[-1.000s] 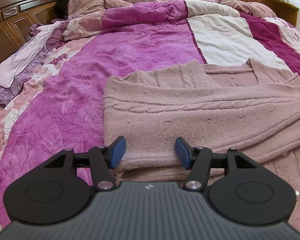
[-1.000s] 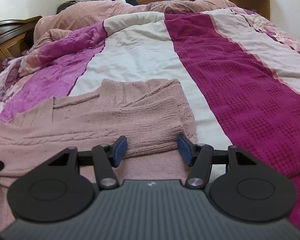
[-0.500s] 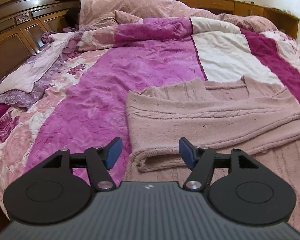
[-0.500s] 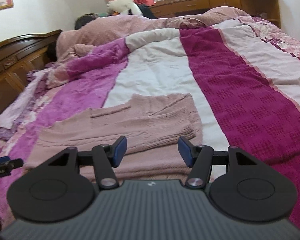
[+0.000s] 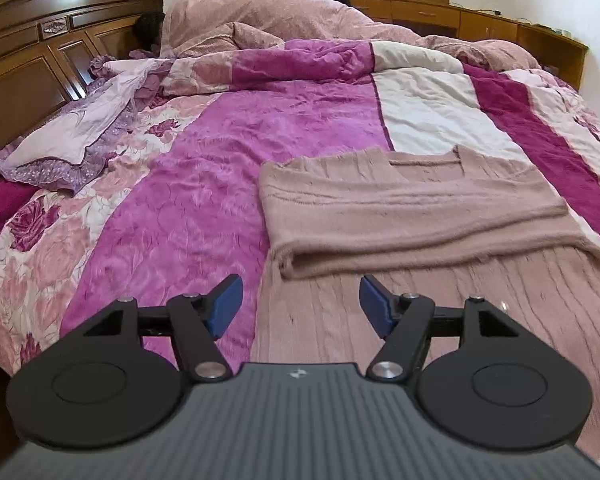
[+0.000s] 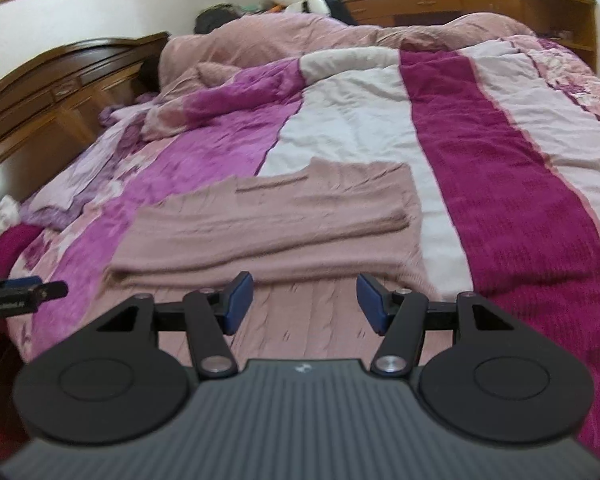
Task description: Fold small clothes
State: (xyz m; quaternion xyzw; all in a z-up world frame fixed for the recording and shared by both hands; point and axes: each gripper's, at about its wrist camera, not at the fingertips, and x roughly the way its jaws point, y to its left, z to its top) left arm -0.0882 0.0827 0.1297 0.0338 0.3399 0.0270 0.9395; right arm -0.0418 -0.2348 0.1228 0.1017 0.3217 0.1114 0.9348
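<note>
Both grippers have pulled back and risen from the pink sweater point(image 5: 412, 216), which a second ago filled the space at their fingertips. Left gripper point(image 5: 301, 303) and right gripper point(image 6: 305, 301) hang with fingers spread apart, holding nothing. That sweater lies partly folded on the bed point(image 5: 220, 152), its upper part doubled over.

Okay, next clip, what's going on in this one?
A person with a handheld gripper in each hand is folding a pink knit sweater on a bed. The sweater lies flat on the bedspread, with one fold laid across it. Neither gripper holds anything: the left gripper and the right gripper hover above the sweater's near end, jaws open.
</note>
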